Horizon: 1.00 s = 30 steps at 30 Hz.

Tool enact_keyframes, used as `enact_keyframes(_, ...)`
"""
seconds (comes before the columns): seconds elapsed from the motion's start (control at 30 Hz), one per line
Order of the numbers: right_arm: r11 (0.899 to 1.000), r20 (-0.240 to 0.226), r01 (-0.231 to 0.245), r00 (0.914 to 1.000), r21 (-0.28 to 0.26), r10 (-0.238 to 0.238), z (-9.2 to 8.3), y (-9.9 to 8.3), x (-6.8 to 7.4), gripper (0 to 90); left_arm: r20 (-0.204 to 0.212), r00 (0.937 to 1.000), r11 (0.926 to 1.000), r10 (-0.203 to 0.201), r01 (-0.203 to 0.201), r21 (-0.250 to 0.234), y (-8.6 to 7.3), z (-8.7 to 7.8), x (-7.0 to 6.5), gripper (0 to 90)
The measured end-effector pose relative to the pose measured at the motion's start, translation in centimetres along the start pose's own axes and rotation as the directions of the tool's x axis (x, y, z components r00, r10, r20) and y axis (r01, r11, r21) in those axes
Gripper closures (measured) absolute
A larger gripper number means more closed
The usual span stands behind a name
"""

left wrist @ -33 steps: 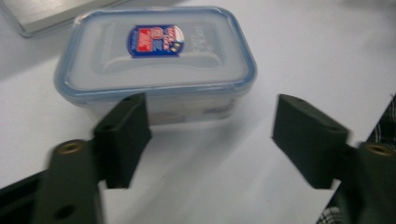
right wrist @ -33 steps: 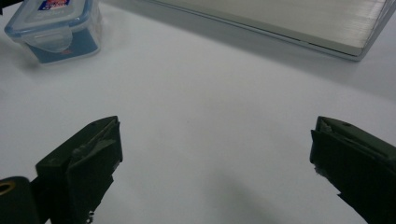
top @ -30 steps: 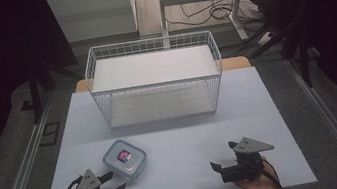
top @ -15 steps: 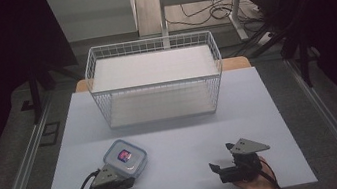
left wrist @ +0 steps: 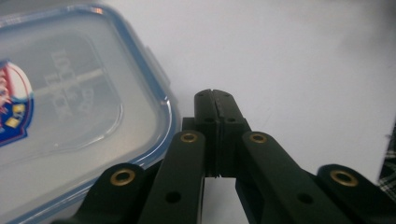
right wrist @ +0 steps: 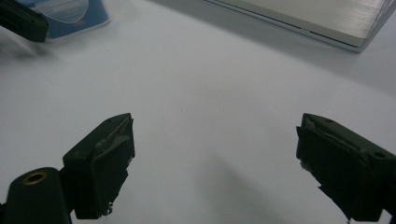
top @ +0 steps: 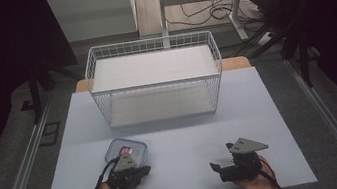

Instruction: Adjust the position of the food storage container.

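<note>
Approach step, nothing gripped. The lidded plastic box (top: 126, 152), clear with a blue rim and a red sticker on the lid, sits flat on the white table (top: 176, 123), near the front edge on the person's left, well short of the wire basket (top: 155, 84) at the back. The left gripper (top: 134, 169) is right at the near corner of the box; in the left gripper view its jaws are pressed together on nothing, tips just beside the blue rim of the box (left wrist: 70, 107), touching or nearly so, cannot tell which. The right gripper (top: 216, 166) rests low over bare table well apart from the box, jaws spread wide with only table between them; in the right gripper view the box (right wrist: 70, 16) shows far off at the top left. Judgement: the hands are lining up on the box, grab not yet made. The next move probably calls for the left jaws to spread and straddle a box wall or lid edge, then pinch; maybe a nudge first with the closed tips. The basket looks like the likely destination, not certain.
</note>
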State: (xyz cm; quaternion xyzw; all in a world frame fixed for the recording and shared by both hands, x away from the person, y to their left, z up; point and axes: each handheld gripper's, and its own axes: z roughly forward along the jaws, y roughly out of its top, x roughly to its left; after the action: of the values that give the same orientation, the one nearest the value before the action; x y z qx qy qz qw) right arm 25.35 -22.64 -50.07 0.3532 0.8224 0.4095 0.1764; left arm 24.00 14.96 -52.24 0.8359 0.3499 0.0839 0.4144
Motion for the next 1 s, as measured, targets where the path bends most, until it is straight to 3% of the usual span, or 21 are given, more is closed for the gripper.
enact_keyframes(0.1, 1.0, 0.001, -0.003, 1.0, -0.004, 0.003, -0.1, 0.0, 0.0, 12.1, 0.01, 0.9998, 0.9989, -0.017, 0.018, -0.043, 0.2, -1.4, 0.0, 89.9)
enact_keyframes(0.13, 1.0, 0.001, -0.002, 1.0, -0.003, 0.002, -0.1, 0.0, -0.1, 12.3, -0.005, 0.9996, 0.9958, -0.029, 0.029, -0.087, 0.4, -3.1, 0.2, 89.6)
enact_keyframes(0.2, 1.0, 0.001, -0.001, 1.0, -0.002, 0.001, -0.1, 0.0, -0.2, 12.4, -0.055, 0.9973, 0.992, -0.049, 0.042, -0.12, 0.5, -4.8, 1.3, 89.4)
enact_keyframes(0.27, 1.0, 0.003, -0.004, 1.0, -0.01, 0.004, -0.2, 0.1, -0.3, 12.8, -0.123, 0.9886, 0.9859, -0.087, 0.067, -0.153, 0.3, -6.3, 3.0, 89.4)
enact_keyframes(0.3, 1.0, 0.003, -0.004, 1.0, -0.01, 0.004, -0.2, 0.1, -0.3, 12.8, -0.123, 0.9886, 0.9859, -0.087, 0.067, -0.153, 0.3, -6.3, 3.0, 89.7)
enact_keyframes(0.33, 1.0, 0.003, -0.005, 1.0, -0.012, 0.005, -0.2, 0.1, -0.3, 13.3, -0.186, 0.9741, 0.9796, -0.129, 0.097, -0.176, -0.2, -7.2, 4.9, 89.8)
enact_keyframes(0.37, 1.0, 0.006, -0.003, 1.0, -0.01, 0.003, -0.1, 0.1, -0.3, 13.4, -0.211, 0.9649, 0.9756, -0.156, 0.117, -0.185, -0.6, -7.4, 5.8, 89.8)
enact_keyframes(0.47, 1.0, 0.003, 0.001, 1.0, 0.002, -0.001, 0.1, 0.1, -0.3, 13.8, -0.245, 0.9442, 0.9654, -0.22, 0.174, -0.194, -1.8, -7.3, 7.9, 89.9)
enact_keyframes(0.53, 1.0, 0.006, 0.008, 1.0, 0.002, -0.008, 0.1, 0.1, -0.2, 13.9, -0.283, 0.9344, 0.9709, -0.216, 0.175, -0.164, -2.2, -6.8, 8.6, 89.9)
enact_keyframes(0.77, 1.0, 0.011, 0.002, 0.9999, 0.004, -0.002, 0.2, 0.2, -0.3, 14.7, -0.323, 0.9249, 0.9797, -0.2, 0.183, -0.082, -2.6, -5.3, 9.3, 89.9)
enact_keyframes(0.87, 1.0, 0.008, 0.01, 0.9999, 0.004, -0.01, 0.3, 0.2, -0.2, 15.2, -0.313, 0.9273, 0.9787, -0.205, 0.189, -0.08, -2.7, -5.3, 9.2, 89.9)
enact_keyframes(1.0, 1.0, 0.006, 0.014, 0.9999, 0.011, -0.014, 0.3, 0.3, -0.2, 15.2, -0.298, 0.9362, 0.9826, -0.186, 0.175, -0.062, -2.6, -5.2, 8.5, 89.9)
